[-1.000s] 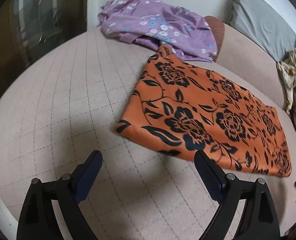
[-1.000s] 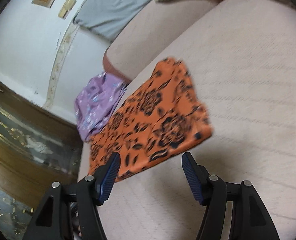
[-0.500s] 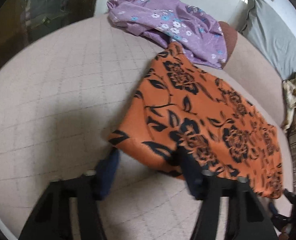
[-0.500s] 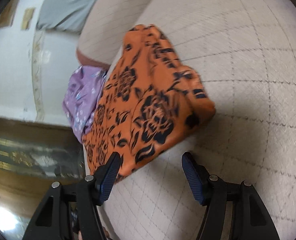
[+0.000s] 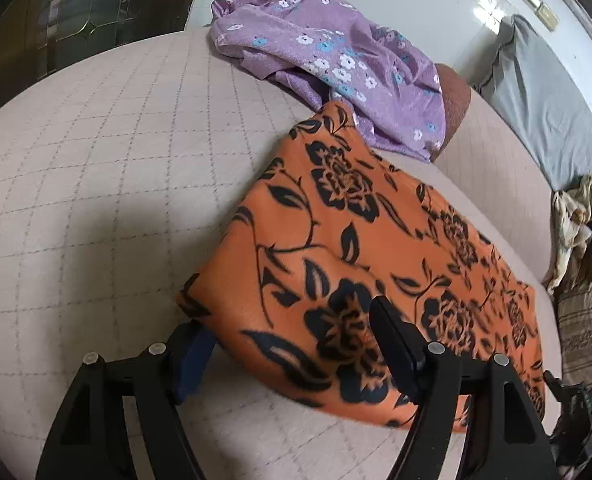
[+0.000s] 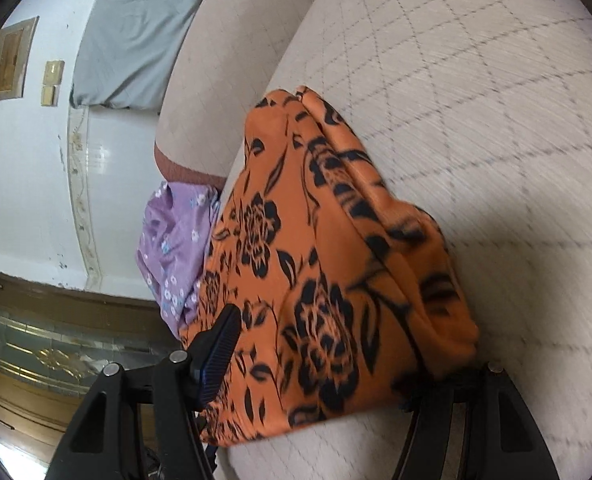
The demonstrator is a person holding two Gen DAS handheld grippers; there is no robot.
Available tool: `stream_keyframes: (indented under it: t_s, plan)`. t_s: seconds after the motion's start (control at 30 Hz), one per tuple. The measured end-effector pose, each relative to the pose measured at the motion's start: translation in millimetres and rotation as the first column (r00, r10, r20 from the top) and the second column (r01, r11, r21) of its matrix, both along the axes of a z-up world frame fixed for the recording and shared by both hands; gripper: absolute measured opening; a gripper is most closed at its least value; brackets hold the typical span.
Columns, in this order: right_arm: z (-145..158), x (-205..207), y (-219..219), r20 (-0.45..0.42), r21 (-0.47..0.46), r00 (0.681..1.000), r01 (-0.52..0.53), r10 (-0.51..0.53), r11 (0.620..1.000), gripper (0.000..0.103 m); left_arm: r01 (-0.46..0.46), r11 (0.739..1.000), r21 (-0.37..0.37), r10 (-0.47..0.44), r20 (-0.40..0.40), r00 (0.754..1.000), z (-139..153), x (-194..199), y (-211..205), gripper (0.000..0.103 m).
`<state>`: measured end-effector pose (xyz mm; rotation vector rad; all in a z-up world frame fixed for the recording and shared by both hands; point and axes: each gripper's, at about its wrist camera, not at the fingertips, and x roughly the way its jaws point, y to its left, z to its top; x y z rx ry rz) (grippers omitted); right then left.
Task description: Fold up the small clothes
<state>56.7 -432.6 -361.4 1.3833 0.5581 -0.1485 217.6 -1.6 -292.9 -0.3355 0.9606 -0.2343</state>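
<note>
Two garments: an orange cloth printed with black roses and leaves [image 5: 376, 256], and a crumpled lilac cloth with small white and blue flowers [image 5: 328, 56].
Orange cloth, place: it lies along a pale beige quilted cushion [image 5: 95, 152], one end touching the lilac cloth, the other end towards the right gripper.
Orange cloth, shape: a long rectangle with several layers showing at the near end in the right wrist view, so it seems partly folded already.
Lilac cloth: heaped and unfolded at the far end of the cushion, near the wall; judged not yet started.
Left gripper [image 5: 291, 348]: its jaws are opening; one near corner of the orange cloth lies between them, one finger under the edge and one over it. Pads do not look pressed on the cloth.
Right gripper [image 6: 336, 364]: jaws fairly wide, straddling the layered end of the orange cloth; the far finger is hidden beneath the fabric, so a firm grip cannot be confirmed.
Step in hand: likely taking both ends for another fold.
What is left: at least one more fold of the orange cloth, then the whole lilac one.
Surface: soft, stitched in a diamond grid.
Room: white wall, grey pillow [image 5: 544, 96], a patterned bundle [image 5: 580, 220] at the right, dark wooden glazed door [image 5: 75, 12].
</note>
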Motion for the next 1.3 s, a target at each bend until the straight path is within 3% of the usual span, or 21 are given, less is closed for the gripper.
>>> stream_keyframes:
  t_s: [0.03,0.13,0.17,0.2,0.23,0.27,0.3,0.4,0.53,0.67,0.87,1.0,1.1,1.2,1.27,1.3]
  plan:
    - [0.1,1.6,-0.8,0.004,-0.003,1.0,0.007,-0.007,1.0,0.067,-0.001,1.0,-0.013,0.001,0.003,1.0,0.6,0.5,-0.5,0.062]
    - [1.8,8.5,-1.5,0.013,-0.023,1.0,0.024,-0.024,0.999,0.067,0.0,1.0,0.01,0.0,0.03,1.0,3.9,2.0,-5.3,0.041]
    - [2.3,11.3,-0.8,0.011,-0.033,1.0,0.025,-0.025,0.999,0.061,0.004,1.0,0.018,-0.004,0.039,0.999,4.4,3.0,-7.1,0.037]
    - [2.1,15.8,-0.5,-0.004,-0.053,1.0,0.022,-0.022,0.998,0.049,0.006,1.0,0.023,-0.008,0.049,0.999,5.2,4.1,-8.5,0.026]
    - [0.2,20.3,-0.1,-0.024,-0.066,1.0,0.016,-0.018,0.998,0.04,0.008,1.0,0.024,-0.009,0.056,0.998,6.0,4.6,-8.9,0.024]
    - [-3.1,24.6,0.1,-0.05,-0.074,0.999,0.012,-0.016,0.997,0.023,0.017,1.0,0.009,-0.017,0.065,0.998,6.9,5.6,-9.0,0.023]
    - [-5.8,26.8,-0.3,-0.063,-0.078,0.998,0.015,-0.02,0.997,0.019,0.024,1.0,-0.002,-0.024,0.07,0.997,7.3,6.4,-9.3,0.022]
    - [0.6,31.2,3.6,-0.073,-0.139,0.997,0.013,-0.024,0.99,0.017,0.034,0.999,-0.011,-0.033,0.083,0.996,9.1,6.6,-8.9,0.018]
    - [16.1,23.3,8.5,-0.041,-0.215,0.998,0.031,-0.04,0.976,0.015,0.038,0.996,-0.079,-0.028,0.12,0.992,22.2,0.0,0.0,0.015]
    - [51.6,12.0,22.1,0.028,-0.359,0.999,0.05,-0.043,0.932,0.014,0.068,0.994,-0.09,-0.051,0.182,0.982,48.7,-17.2,2.6,0.014]
    - [79.7,-27.4,37.7,0.066,-0.465,0.996,0.087,-0.064,0.881,0.014,0.113,0.987,-0.113,-0.088,0.206,0.975,72.8,-47.4,10.4,0.014]
    - [84.1,-64.1,32.8,0.06,-0.443,0.995,0.103,-0.084,0.891,0.014,0.116,0.985,-0.125,-0.093,0.177,0.98,73.0,-67.8,22.1,0.014]
    - [75.3,-85.7,32.9,0.014,-0.411,0.997,0.078,-0.079,0.908,0.014,0.113,0.993,-0.043,-0.109,0.083,0.991,52.9,-75.0,24.3,0.015]
    - [35.4,-88.1,25.4,-0.137,-0.242,0.99,-0.03,-0.004,0.97,0.018,0.11,0.994,0.015,-0.108,-0.093,0.99,15.0,-78.1,33.8,0.018]
    - [7.3,-93.4,17.5,-0.19,-0.087,0.982,-0.018,0.001,0.996,0.021,0.089,0.996,-0.018,-0.091,-0.121,0.988,10.8,-80.7,45.2,0.025]
    - [-1.6,-98.8,12.5,-0.187,-0.022,0.982,0.004,-0.008,1.0,0.028,0.081,0.996,-0.022,-0.083,-0.111,0.99,16.4,-82.3,49.0,0.025]
